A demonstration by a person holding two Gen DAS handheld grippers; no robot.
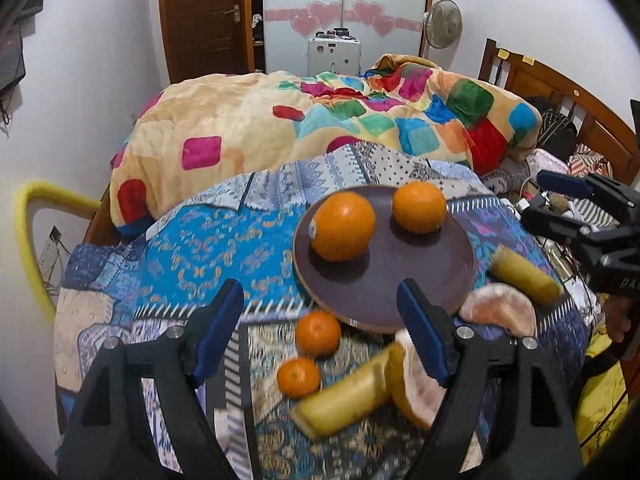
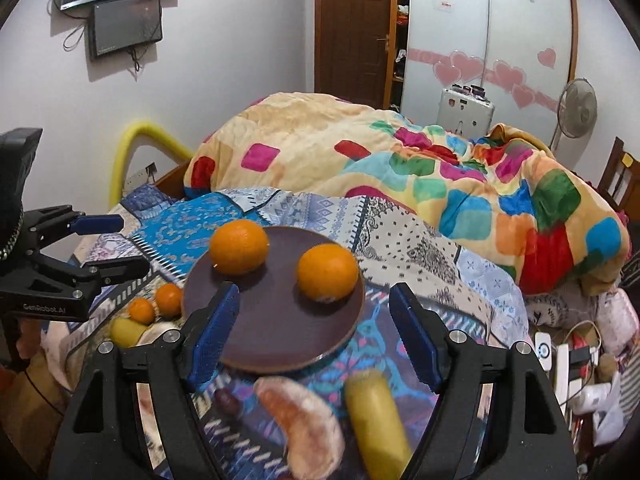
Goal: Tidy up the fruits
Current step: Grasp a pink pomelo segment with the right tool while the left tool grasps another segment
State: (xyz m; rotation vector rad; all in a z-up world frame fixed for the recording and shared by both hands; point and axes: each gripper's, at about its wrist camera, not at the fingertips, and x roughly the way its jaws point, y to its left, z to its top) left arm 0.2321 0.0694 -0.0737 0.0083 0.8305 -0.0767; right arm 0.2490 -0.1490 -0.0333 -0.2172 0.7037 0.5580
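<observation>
Left wrist view shows your left claw (image 1: 320,320) spread and empty, the plate (image 1: 384,292) with two oranges (image 1: 343,226) just ahead of its fingertips. Your right claw (image 2: 314,334) is spread too, that plate between its fingers.

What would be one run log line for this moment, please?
plate: two oranges on it | left claw: open, empty | right claw: open, empty | rest of fruit: on bedcover

Two oranges (image 1: 343,226) on plate (image 1: 384,284)
</observation>
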